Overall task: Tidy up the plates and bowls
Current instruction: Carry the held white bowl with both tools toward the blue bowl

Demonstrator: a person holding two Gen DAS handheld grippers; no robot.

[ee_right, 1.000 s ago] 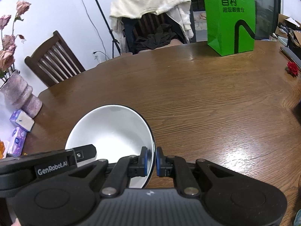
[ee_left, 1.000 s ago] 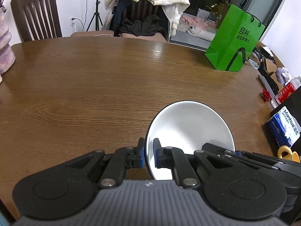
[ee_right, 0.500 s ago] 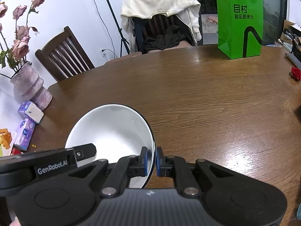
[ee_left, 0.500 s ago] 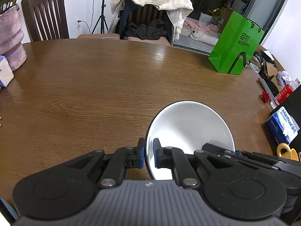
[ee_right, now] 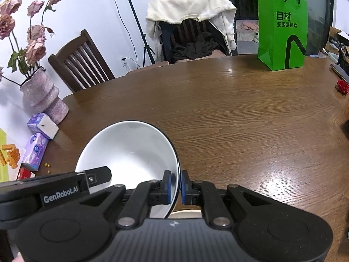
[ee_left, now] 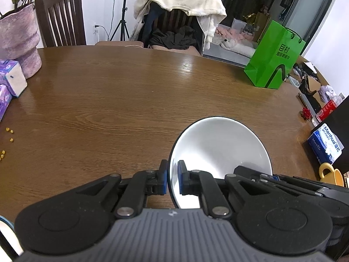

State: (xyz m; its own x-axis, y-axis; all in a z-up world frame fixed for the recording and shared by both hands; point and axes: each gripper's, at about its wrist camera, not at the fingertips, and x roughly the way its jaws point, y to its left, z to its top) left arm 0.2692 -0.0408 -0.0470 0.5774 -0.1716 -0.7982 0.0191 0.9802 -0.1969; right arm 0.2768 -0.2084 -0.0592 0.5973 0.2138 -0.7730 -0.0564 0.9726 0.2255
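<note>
white and glossy inside, with a thin dark rim, the bowl (ee_left: pixel 220 148) hangs between both grippers above the wooden table (ee_left: pixel 130 100), tilted so its hollow faces the cameras. the left gripper (ee_left: pixel 172 180) pinches the bowl's left rim: its blue-padded fingers (ee_left: pixel 163 181) stand narrow, one pad outside the wall and one inside, with the bowl spreading away ahead and to the right of them. the right gripper (ee_right: pixel 175 185) does the same on the opposite rim, jaws nearly together on the thin wall, and from there the bowl opens ahead and to the left. each gripper's black body shows in the other's view, reaching in at the bowl's near edge.

beyond the bowl, straight ahead of both grippers, the brown tabletop runs bare to its far edge. far ahead and to the right of the left gripper a green paper bag (ee_left: pixel 274 59) stands upright near the table's edge. to that gripper's right lie a blue tissue pack (ee_left: pixel 326 145) and a yellow mug (ee_left: pixel 331 174). well off to its left sit a pink ridged vase (ee_left: pixel 18 43) with roses and purple tissue packs (ee_left: pixel 11 80) just beside it, with small yellow crumbs (ee_left: pixel 8 135) nearer. behind the table stand a dark wooden chair (ee_left: pixel 62 19) and another chair draped with a cream garment (ee_left: pixel 181 2).
</note>
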